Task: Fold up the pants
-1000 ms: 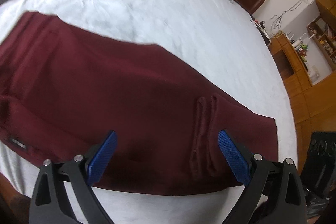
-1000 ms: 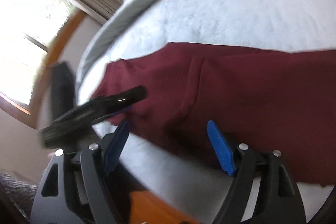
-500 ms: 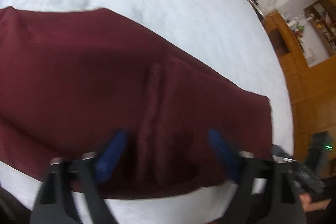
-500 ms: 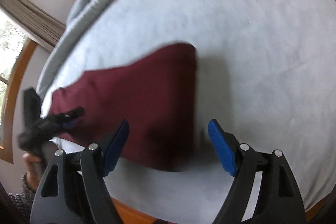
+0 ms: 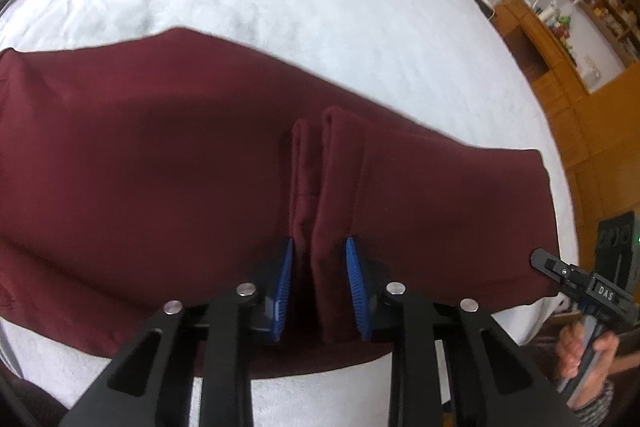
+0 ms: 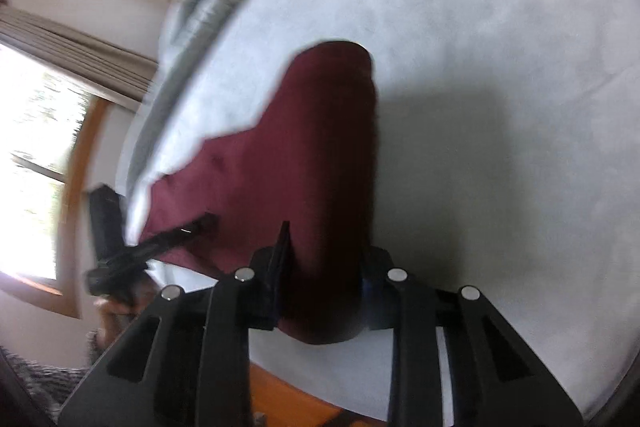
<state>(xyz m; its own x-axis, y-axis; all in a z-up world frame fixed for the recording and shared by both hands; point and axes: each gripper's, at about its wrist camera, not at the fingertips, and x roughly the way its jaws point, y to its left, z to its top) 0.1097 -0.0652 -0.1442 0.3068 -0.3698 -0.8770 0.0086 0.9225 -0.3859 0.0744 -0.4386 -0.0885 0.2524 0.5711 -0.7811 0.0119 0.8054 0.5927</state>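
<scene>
**Pants pinched at two places**

Pants: you have one maroon, soft-knit pair across the white bed. Your left gripper closes on two raised ridges at lower centre; your right gripper closes on a bunched end, its right pad hidden by cloth.
</scene>
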